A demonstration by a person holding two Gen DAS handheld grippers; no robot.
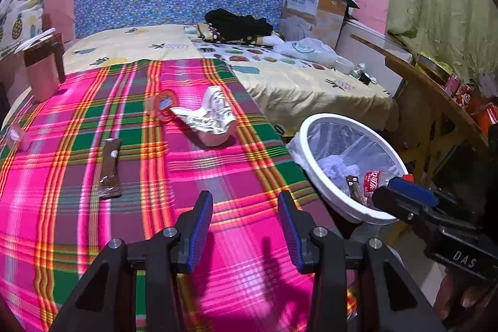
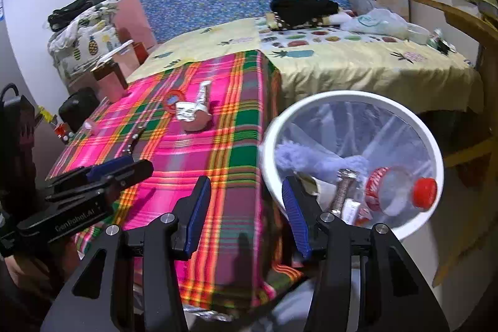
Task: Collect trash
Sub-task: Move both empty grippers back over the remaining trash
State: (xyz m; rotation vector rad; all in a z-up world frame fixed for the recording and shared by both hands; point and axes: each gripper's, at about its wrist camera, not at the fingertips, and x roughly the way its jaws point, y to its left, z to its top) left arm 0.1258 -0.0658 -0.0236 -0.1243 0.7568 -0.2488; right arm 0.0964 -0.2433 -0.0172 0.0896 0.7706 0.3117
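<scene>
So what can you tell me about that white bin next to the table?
The white bin is round and looks plastic, lined with a thin clear bag. It stands upright beside the plaid-covered table's edge. Inside lie a clear bottle with a red cap, a red label, crumpled pale tissue and a brown wrapper.
</scene>
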